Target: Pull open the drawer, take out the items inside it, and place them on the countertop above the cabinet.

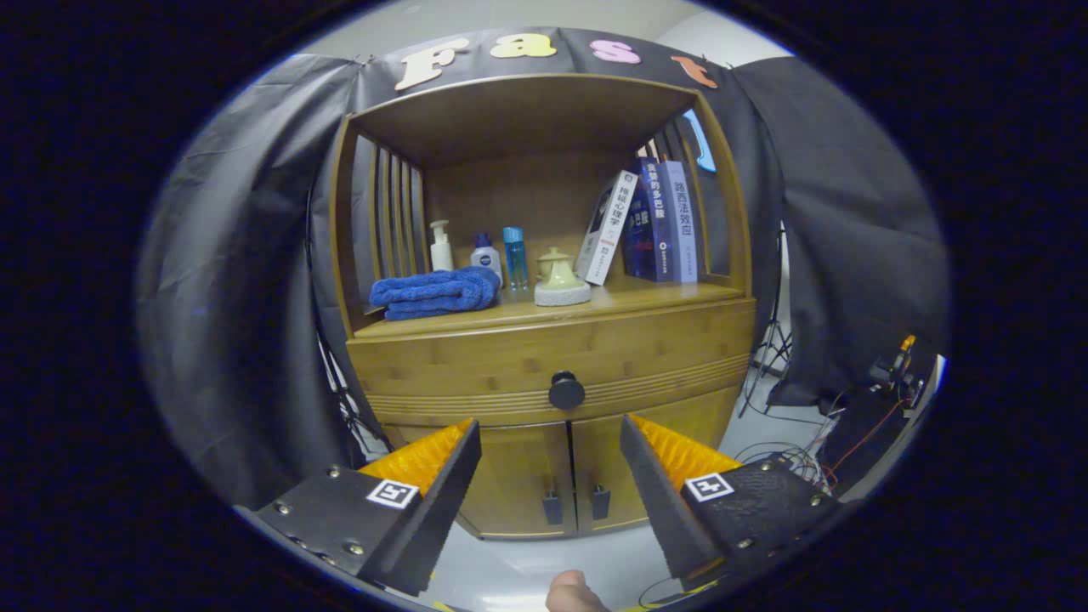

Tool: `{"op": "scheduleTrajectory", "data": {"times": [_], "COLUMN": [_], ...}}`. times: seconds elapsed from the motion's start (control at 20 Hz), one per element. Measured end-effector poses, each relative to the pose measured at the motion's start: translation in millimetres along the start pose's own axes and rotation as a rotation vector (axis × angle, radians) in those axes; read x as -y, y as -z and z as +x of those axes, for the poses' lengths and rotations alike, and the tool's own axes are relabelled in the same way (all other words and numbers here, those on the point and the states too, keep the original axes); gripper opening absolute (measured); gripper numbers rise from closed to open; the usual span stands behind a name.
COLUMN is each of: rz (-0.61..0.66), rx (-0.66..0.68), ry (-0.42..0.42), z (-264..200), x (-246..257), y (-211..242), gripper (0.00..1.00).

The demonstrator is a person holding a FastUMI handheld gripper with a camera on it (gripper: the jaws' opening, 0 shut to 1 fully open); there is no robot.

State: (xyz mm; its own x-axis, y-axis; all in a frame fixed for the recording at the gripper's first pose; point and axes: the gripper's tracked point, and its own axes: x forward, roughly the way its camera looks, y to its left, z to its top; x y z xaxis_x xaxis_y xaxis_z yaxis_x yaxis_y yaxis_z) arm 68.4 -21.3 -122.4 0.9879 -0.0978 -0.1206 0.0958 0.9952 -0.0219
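The gripper (551,433) is spread wide and holds nothing. Just beyond its fingers sits the knob (566,391) of the closed drawer (552,353), untouched. Above it, the countertop (646,297) carries a blue towel (435,293), bottles (476,253), a small pot (561,279) and books (650,223).

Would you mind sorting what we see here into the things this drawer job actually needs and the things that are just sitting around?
Belongs to the job:
- drawer, shut
- drawer knob, just ahead of the open fingers
- countertop
- gripper, holding nothing

Just lying about:
- blue towel
- pump bottle
- two small bottles
- ceramic pot
- books
- lower cabinet doors
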Motion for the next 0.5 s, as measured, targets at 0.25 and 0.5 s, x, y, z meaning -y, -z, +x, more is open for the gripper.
{"op": "scheduleTrajectory", "data": {"times": [0.25, 0.5], "rz": [-0.045, -0.021], "rx": [0.019, 0.115], "ry": [-0.046, -0.077], "z": [-39, -79], "x": [-8, -26], "y": [-28, -94], "gripper": [0.98, 0.98]}}
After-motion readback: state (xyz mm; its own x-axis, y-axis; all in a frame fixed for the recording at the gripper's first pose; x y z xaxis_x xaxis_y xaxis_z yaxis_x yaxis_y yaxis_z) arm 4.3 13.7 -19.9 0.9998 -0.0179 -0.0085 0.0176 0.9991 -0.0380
